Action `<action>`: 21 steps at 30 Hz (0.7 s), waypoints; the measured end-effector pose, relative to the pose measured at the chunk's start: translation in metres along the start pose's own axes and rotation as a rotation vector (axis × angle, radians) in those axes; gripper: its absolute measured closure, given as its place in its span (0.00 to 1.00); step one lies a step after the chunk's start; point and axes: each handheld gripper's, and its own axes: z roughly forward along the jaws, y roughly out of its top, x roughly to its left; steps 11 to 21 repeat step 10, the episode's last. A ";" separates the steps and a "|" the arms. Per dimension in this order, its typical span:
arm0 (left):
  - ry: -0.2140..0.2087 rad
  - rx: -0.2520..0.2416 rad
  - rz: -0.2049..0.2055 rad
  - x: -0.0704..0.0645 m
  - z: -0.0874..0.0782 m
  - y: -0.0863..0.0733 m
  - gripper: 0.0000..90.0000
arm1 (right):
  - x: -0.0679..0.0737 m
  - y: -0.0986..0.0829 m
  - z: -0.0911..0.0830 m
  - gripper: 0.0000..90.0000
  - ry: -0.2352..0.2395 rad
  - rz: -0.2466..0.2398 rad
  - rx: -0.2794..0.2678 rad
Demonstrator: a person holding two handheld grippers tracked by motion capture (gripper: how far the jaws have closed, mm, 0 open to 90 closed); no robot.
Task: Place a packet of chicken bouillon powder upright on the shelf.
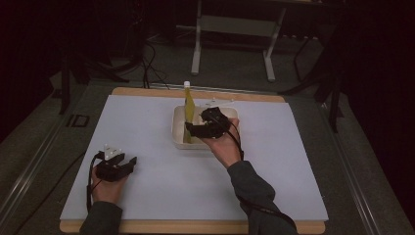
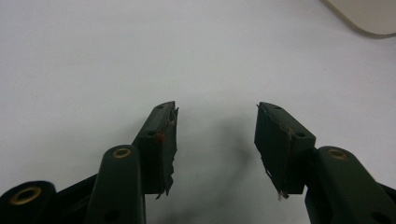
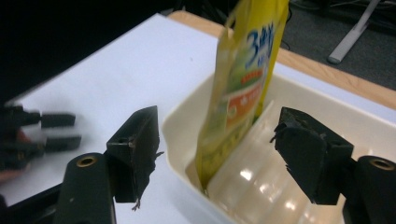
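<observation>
Black jaws of the right gripper (image 3: 217,158) stand wide apart, holding nothing, one outside the near wall of the cream tub (image 3: 180,121), the other over its inside. Between them a yellow pouch (image 3: 240,79) stands upright in the tub, leaning against a clear bottle (image 3: 252,186). Left gripper (image 2: 217,135), well apart from the tub, rests wide open on the white table (image 2: 116,56).
</observation>
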 end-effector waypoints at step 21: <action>0.017 0.000 -0.014 0.001 0.000 0.000 0.51 | -0.011 -0.040 -0.027 0.32 0.037 -0.062 0.071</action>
